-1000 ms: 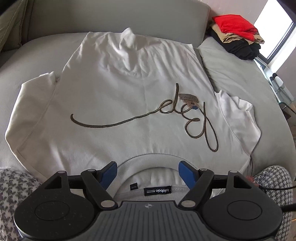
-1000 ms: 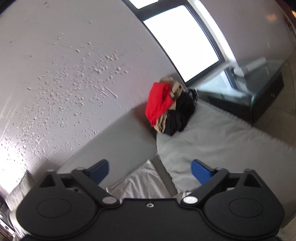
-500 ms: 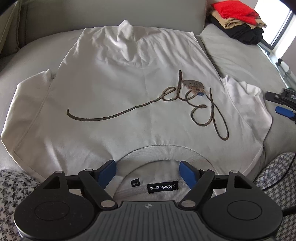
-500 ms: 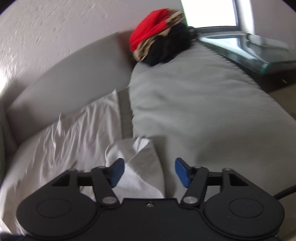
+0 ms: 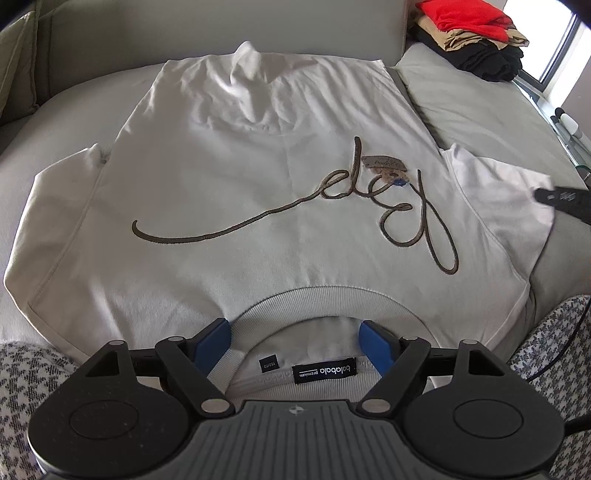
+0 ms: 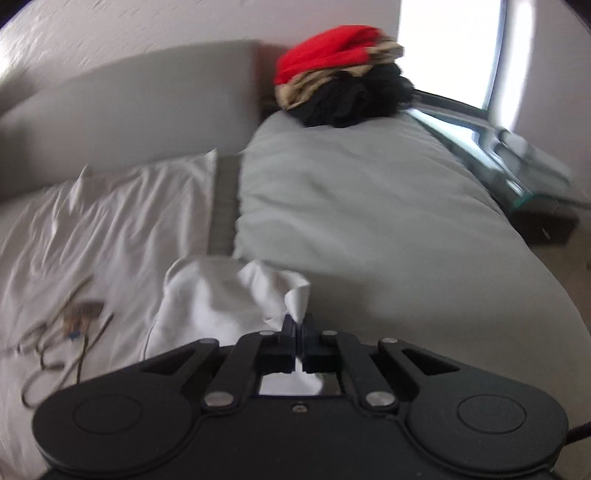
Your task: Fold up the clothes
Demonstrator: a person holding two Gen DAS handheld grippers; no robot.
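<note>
A white sweatshirt (image 5: 240,184) with brown script lettering lies flat on a grey sofa, collar toward me. My left gripper (image 5: 295,341) is open, its blue pads on either side of the ribbed collar (image 5: 332,301) and just above it. My right gripper (image 6: 298,325) is shut on the cuff edge of the right sleeve (image 6: 221,299), which bunches up in front of the jaws. The right gripper also shows in the left wrist view (image 5: 561,199) at the sleeve end (image 5: 509,199).
A pile of folded clothes (image 5: 476,33), red on top, then tan and black, sits on the far right sofa cushion (image 6: 369,221). Houndstooth fabric (image 5: 22,373) lies at both near corners. A glass side table (image 6: 532,173) stands to the right, under a window.
My right gripper has come down from facing the wall and window to the right sleeve and closed on its cuff edge. My left gripper stayed open over the collar.
</note>
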